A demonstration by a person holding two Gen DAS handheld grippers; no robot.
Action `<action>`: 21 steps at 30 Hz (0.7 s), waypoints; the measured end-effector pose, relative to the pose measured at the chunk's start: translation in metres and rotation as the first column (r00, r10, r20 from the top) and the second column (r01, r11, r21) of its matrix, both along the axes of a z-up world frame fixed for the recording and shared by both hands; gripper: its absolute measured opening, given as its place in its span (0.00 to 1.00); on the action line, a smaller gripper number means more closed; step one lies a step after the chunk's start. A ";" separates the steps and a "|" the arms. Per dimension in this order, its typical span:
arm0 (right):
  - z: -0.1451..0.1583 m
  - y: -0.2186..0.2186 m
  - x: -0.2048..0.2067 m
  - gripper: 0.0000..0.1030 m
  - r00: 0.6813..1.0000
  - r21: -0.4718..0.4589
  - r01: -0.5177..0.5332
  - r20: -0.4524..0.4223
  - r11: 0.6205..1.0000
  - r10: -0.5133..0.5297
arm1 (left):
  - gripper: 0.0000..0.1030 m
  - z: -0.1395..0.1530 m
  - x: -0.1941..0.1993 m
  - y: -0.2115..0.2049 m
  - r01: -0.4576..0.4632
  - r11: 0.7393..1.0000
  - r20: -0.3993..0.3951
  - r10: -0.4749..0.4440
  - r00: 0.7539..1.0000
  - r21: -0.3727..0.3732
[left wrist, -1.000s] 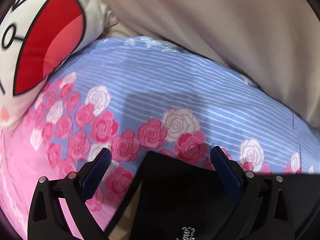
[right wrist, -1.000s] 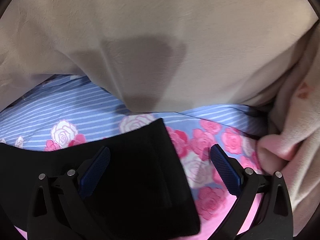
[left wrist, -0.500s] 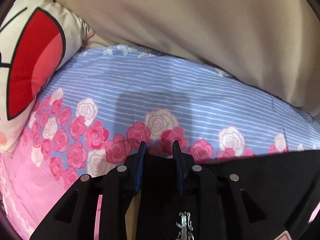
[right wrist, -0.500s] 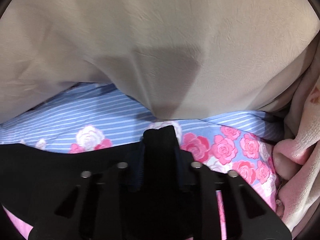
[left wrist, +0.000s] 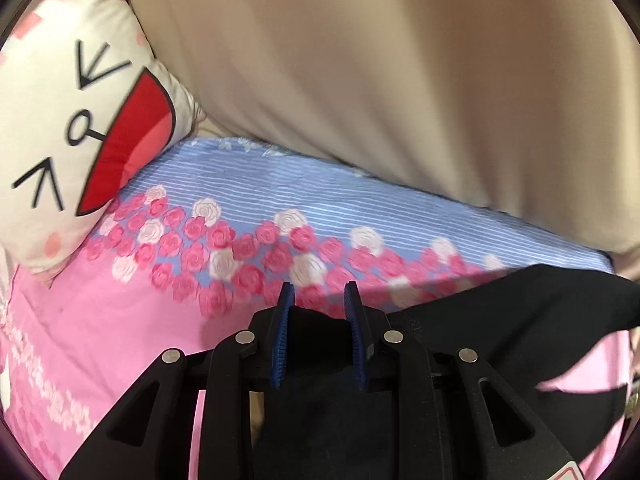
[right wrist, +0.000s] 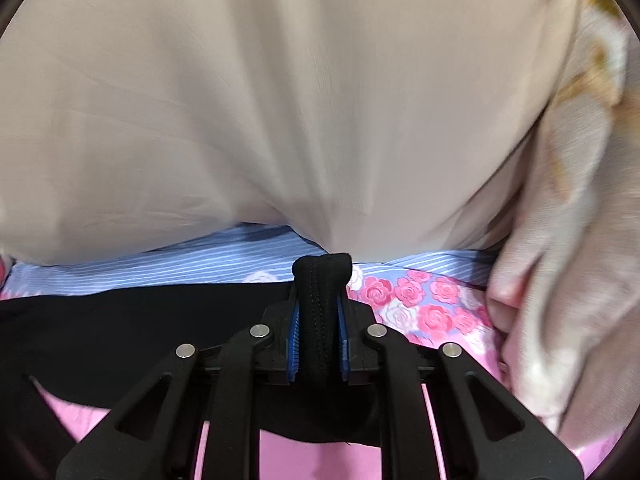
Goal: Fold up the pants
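The black pants are lifted off the flowered bed sheet, stretched between my two grippers. My left gripper is shut on one bunched corner of the pants; black cloth fills the gap between its blue pads. In the right wrist view my right gripper is shut on the other corner, and a stitched black hem sticks up between its pads. The black cloth runs off to the left from there.
A beige curtain or cover hangs behind the bed and fills the top of both views. A white cartoon-face pillow lies at the left. A fluffy pink-and-cream blanket is bunched at the right.
Both grippers were open over the pants' edge, then shut on it. Since then both have lifted and pulled back, raising the pants off the sheet.
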State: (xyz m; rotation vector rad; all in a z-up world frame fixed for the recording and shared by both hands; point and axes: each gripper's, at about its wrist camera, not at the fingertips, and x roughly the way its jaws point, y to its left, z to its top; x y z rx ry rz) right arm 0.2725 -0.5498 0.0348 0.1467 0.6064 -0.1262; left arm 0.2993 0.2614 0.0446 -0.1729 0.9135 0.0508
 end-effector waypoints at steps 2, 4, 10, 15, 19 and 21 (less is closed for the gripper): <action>0.009 0.000 -0.032 0.13 0.999 -0.007 -0.014 0.037 1.000 0.014 | 0.22 0.014 -0.024 -0.002 0.015 1.000 0.034 -0.015 0.999 -0.015; 0.016 0.010 -0.044 0.13 0.998 -0.016 -0.021 0.065 1.000 0.022 | 0.22 0.031 -0.054 -0.008 0.034 0.999 0.071 -0.032 0.997 -0.027; 0.035 0.010 -0.116 0.13 0.990 -0.046 -0.042 0.133 0.998 0.048 | 0.22 0.062 -0.128 -0.008 0.081 0.995 0.151 -0.071 0.986 -0.058; 0.019 0.011 -0.172 0.13 0.992 -0.044 -0.053 0.114 0.998 0.057 | 0.22 0.056 -0.171 0.007 0.062 0.995 0.151 -0.050 0.987 -0.077; 0.000 0.003 -0.191 0.13 0.998 -0.007 -0.020 0.061 1.000 0.021 | 0.22 0.033 -0.186 0.024 0.022 0.995 0.105 -0.012 0.994 -0.101; -0.008 0.002 -0.180 0.13 1.000 -0.007 -0.003 0.031 1.000 0.004 | 0.22 0.027 -0.181 0.028 0.009 0.994 0.092 0.001 0.996 -0.109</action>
